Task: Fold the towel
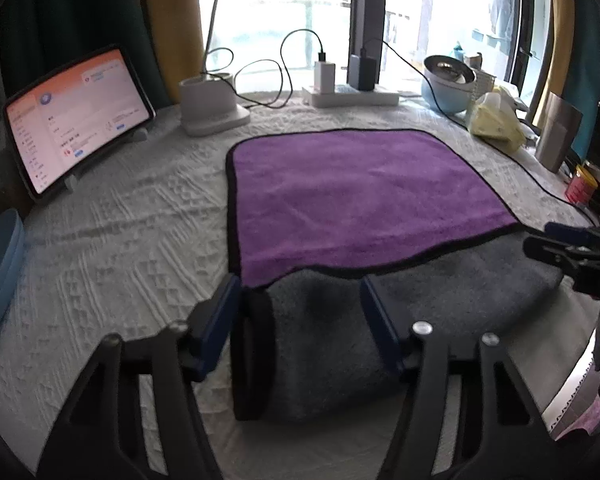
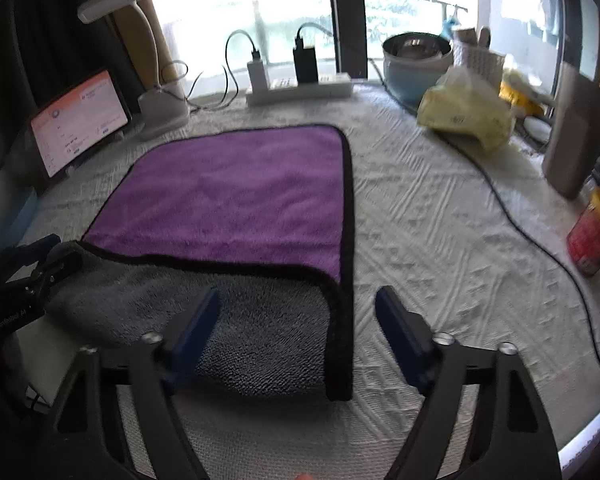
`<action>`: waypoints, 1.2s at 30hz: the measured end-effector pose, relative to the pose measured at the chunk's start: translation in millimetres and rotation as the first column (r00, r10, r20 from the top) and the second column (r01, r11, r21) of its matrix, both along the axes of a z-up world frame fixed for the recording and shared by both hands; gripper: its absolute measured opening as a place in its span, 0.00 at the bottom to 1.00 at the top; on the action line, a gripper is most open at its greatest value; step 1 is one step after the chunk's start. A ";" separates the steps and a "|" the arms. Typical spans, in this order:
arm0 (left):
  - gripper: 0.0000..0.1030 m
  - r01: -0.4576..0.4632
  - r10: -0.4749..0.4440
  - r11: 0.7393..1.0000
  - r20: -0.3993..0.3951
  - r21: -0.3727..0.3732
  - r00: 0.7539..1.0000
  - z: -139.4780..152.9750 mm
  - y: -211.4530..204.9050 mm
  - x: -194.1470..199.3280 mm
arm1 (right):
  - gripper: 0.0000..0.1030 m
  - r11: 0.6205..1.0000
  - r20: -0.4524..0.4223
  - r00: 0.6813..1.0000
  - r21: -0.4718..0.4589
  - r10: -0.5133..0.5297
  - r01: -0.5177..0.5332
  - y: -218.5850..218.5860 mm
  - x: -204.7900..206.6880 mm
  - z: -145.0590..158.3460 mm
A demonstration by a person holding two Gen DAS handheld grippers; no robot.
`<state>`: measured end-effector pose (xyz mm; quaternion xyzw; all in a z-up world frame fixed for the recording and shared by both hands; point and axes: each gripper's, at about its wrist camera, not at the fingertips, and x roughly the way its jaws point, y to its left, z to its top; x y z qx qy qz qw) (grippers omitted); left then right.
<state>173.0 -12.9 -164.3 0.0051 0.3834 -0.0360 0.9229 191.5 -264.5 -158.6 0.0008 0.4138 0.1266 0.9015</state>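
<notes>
Blue padding lines the fingers of the left gripper [image 1: 296, 320], which are seen spread wide with nothing held, straddling the near left fold of the purple-and-grey microfibre towel with black edging [image 1: 352, 196]. The right gripper [image 2: 298, 332] is likewise wide apart and empty, its fingers set either side of the towel's near right corner. The towel is laid on the bench [image 1: 120, 240], which is covered by a white textured cloth; the near portion is turned over grey side up, its black hem lying wavy across the purple face (not square to the far edge). A crooked second fold is judged likely if that wavy hem is not evened first. A black cable [image 2: 512, 216] on the bench could be snagged by a wide sweep.
</notes>
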 end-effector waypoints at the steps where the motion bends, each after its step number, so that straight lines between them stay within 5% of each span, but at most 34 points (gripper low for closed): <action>1: 0.55 0.001 -0.001 1.000 -0.005 0.000 1.000 -1.2 0.5 0.2 | 0.65 1.000 -0.009 1.000 0.001 0.003 -0.003 0.7 1.0 -3.1; 5: 0.46 0.000 0.000 1.000 -0.020 0.004 1.000 -5.7 2.3 0.5 | 0.48 0.999 -0.022 1.000 -0.026 0.019 -0.020 5.5 2.0 -9.3; 9: 0.28 -0.013 0.013 1.000 -0.007 0.004 1.000 -3.6 4.5 -2.3 | 0.18 0.997 0.004 1.000 -0.076 0.026 -0.026 7.7 -1.2 -9.0; 16: 0.16 0.005 -0.005 0.999 0.017 -0.036 1.000 5.0 4.1 -7.9 | 0.13 0.990 0.067 0.996 -0.128 0.062 -0.053 11.5 -11.0 0.3; 36: 0.15 0.007 0.001 0.998 0.125 -0.064 0.992 52.9 11.3 6.1 | 0.13 0.996 0.209 0.976 -0.076 0.068 -0.053 12.5 6.5 55.9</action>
